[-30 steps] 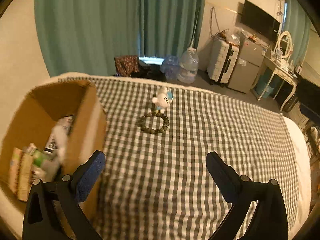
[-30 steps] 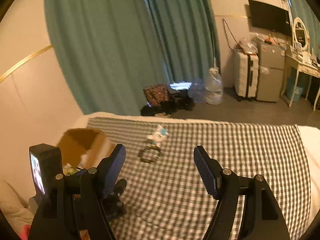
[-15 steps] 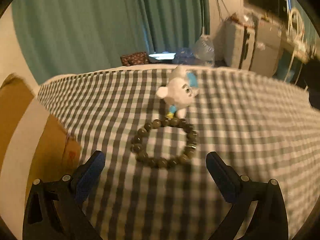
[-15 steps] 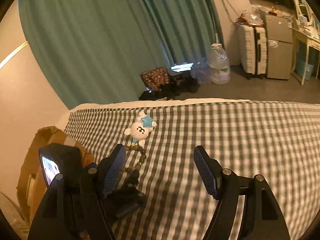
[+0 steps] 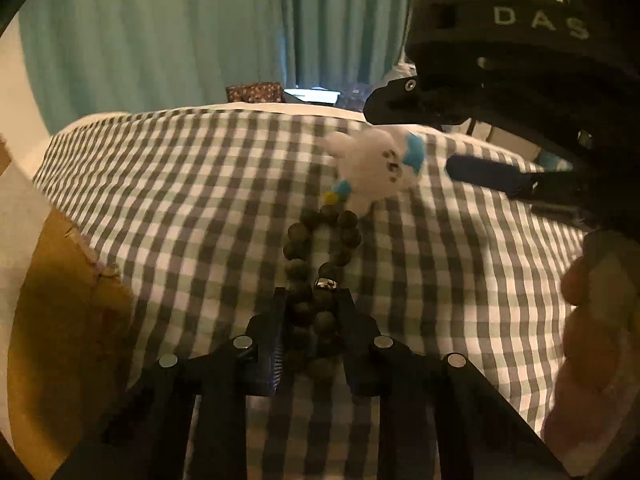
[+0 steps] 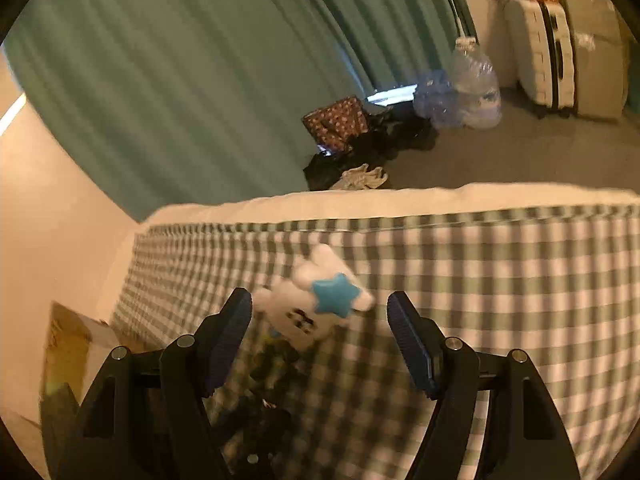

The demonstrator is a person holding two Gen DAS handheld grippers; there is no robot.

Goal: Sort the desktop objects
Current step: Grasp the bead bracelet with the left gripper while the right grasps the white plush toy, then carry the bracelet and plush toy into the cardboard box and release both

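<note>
The left gripper [image 5: 313, 312] has just closed onto the loose, heavy-looking bead bracelet [image 5: 320, 256], while the right gripper [image 6: 320, 316], jaws wide, straddles the soft, light plush toy [image 6: 308, 308], best pinched across its body

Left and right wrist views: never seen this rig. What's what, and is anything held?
No robot here: a person carries a handheld two-finger claw in each hand, each with a fisheye camera looking along its fingers.

The left wrist view shows the left claw, whose jaws have just been closing, pinching a dark bead bracelet on the checked cloth. The bracelet's far end touches a small white plush toy with a blue star. The right claw and the person's hand appear at that view's right side.

The right wrist view shows the right claw open, straddling the toy without touching it. A cardboard box sits at the left.
</note>
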